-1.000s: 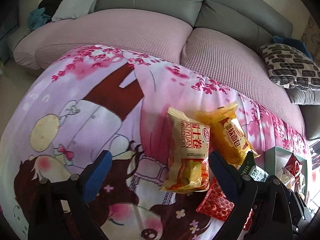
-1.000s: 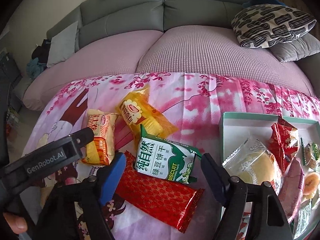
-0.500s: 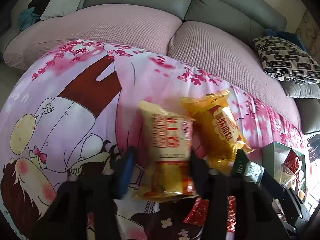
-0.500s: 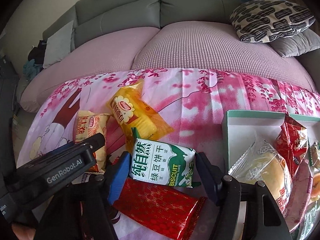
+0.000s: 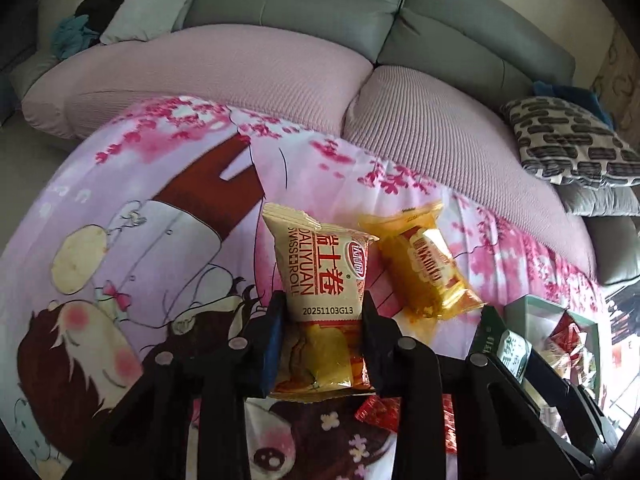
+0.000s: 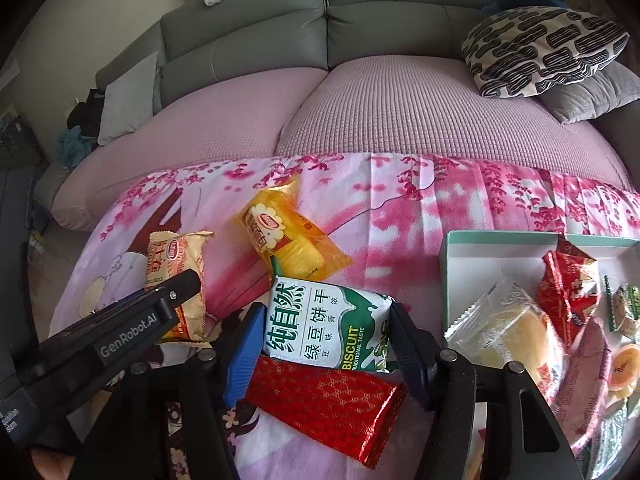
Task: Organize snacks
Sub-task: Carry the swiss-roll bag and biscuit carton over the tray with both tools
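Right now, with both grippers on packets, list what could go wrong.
1. The left gripper pinches the Swiss roll packet low down, so the soft cake may get crushed.
2. The right gripper has just been closing on the biscuit packet, which overlaps the red packet; lifting could drag that along.
3. The box already looks crowded, so added packets may spill out.

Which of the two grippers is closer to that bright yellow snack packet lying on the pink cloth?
Right, narrowly. The right gripper, clamped on the green biscuit pack, sits just below the yellow packet. The left gripper grips the swiss roll pack beside it.
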The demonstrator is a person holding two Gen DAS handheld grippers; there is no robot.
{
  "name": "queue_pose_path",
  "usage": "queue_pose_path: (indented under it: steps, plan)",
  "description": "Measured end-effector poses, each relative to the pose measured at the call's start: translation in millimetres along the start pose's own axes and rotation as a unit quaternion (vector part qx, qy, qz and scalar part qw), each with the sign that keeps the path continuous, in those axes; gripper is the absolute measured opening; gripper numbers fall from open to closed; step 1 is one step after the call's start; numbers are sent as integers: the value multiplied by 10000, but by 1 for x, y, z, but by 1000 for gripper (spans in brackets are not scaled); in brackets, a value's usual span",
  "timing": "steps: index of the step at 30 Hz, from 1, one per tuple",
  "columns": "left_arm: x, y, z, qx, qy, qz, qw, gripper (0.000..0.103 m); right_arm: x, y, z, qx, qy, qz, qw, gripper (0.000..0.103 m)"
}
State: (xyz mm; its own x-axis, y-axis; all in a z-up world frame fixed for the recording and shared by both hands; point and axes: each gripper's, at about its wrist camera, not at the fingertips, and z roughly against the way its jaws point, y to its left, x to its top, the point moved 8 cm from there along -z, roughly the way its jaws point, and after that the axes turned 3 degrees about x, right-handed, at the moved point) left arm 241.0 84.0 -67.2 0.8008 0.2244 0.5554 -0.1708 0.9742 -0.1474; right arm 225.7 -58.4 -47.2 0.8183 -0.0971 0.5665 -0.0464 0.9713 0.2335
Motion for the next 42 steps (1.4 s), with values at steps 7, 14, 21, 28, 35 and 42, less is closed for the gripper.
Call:
queue_pose_path:
  steps: [7, 14, 21, 28, 35, 42]
  plan:
    - [-10, -13, 31, -25, -39, -88, 10000, 36, -4, -3, 34, -9, -98, -28, 9999, 64]
    - [-32, -41, 51, -162, -1, -312, 9994, 36, -23, -31, 65, -303, -96, -216, 9993, 64]
    - [-49, -83, 64, -413, -50, -677, 9968, 36, -31, -63, 93, -475, -261, -481, 9974, 65]
    - [-62, -115, 74, -549, -65, -950, 9939, 36, -40, -100, 117, -608, -369, -774, 9945, 65]
    - [-75, -146, 80, -695, -95, -1199, 9903, 36, -46, -140, 130, -728, -426, -1153, 9897, 65]
    - [-91, -180, 87, -893, -125, -1528, 9841, 36, -54, -190, 150, -986, -554, -1638, 9800, 65]
